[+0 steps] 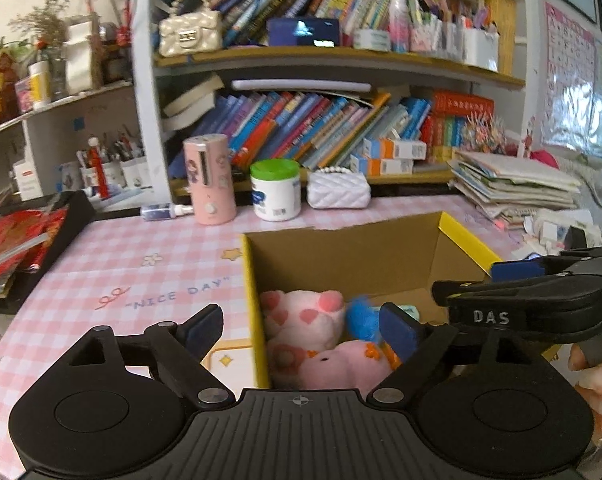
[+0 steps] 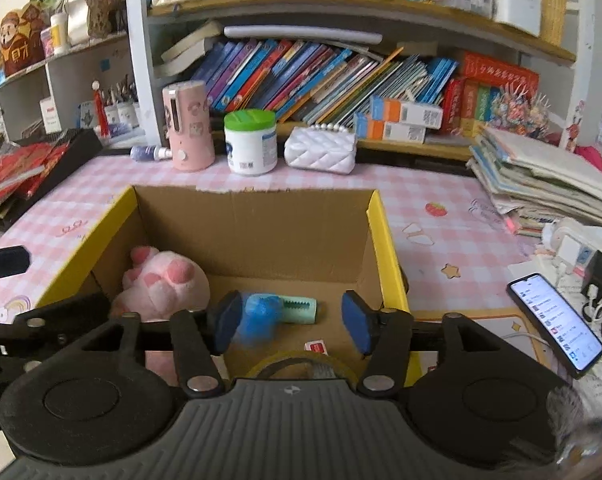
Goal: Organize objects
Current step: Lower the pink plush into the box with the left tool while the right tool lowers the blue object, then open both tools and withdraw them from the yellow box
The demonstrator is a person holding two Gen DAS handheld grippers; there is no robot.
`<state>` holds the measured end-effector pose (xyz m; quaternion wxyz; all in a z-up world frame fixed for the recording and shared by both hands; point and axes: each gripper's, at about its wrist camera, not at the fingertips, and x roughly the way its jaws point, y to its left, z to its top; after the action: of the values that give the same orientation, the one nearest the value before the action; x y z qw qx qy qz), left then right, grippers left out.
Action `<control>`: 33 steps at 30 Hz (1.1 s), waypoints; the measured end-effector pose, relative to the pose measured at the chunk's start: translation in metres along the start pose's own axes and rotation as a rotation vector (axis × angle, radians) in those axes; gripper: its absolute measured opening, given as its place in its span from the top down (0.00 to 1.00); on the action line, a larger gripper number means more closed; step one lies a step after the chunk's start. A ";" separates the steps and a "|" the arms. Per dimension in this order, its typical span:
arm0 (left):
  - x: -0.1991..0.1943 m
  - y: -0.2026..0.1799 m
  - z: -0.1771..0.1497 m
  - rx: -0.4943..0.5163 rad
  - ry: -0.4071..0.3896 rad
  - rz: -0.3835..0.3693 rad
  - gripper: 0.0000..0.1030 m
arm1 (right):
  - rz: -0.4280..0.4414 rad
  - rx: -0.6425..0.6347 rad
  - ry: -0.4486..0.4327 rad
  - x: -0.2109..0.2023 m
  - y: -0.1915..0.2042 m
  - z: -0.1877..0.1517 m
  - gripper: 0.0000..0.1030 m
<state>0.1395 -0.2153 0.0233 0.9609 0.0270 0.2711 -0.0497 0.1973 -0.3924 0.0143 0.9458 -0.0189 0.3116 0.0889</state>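
An open cardboard box with yellow edges (image 1: 467,240) (image 2: 383,236) stands on the pink checked table. Inside lie a pink plush toy (image 1: 305,316) (image 2: 161,284), a second pink plush (image 1: 341,364), a blue fluffy toy (image 1: 361,316) (image 2: 261,314), a mint green comb-like piece (image 2: 301,308) and a clear tape roll (image 2: 301,364). My left gripper (image 1: 301,328) hangs open over the box's near left wall, nothing between its pads. My right gripper (image 2: 291,322) (image 1: 501,280) is open above the box; the blue toy lies just past its left pad, not pressed.
At the table's back stand a pink cylinder (image 1: 211,180), a green-lidded white jar (image 1: 276,190) and a white quilted purse (image 1: 338,192). Bookshelves rise behind. A paper stack (image 2: 541,184) and a lit phone (image 2: 557,324) lie right; red packets (image 1: 13,240) left.
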 end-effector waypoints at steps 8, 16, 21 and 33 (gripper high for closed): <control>-0.035 0.035 -0.013 -0.040 -0.026 0.053 0.08 | -0.075 0.025 -0.074 -0.035 0.030 -0.005 0.24; -0.069 0.072 -0.034 -0.054 -0.013 0.089 0.07 | -0.123 0.069 -0.070 -0.070 0.075 -0.027 0.13; -0.087 0.091 -0.050 -0.060 0.007 0.096 0.04 | -0.159 0.055 -0.077 -0.088 0.105 -0.044 0.07; -0.112 0.126 -0.088 -0.103 0.081 0.100 0.01 | -0.204 0.028 -0.037 -0.120 0.161 -0.085 0.00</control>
<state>0.0129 -0.0743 0.0105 0.9505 -0.0069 0.3105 0.0135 0.0236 -0.2609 0.0204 0.9557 -0.0357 0.2919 -0.0120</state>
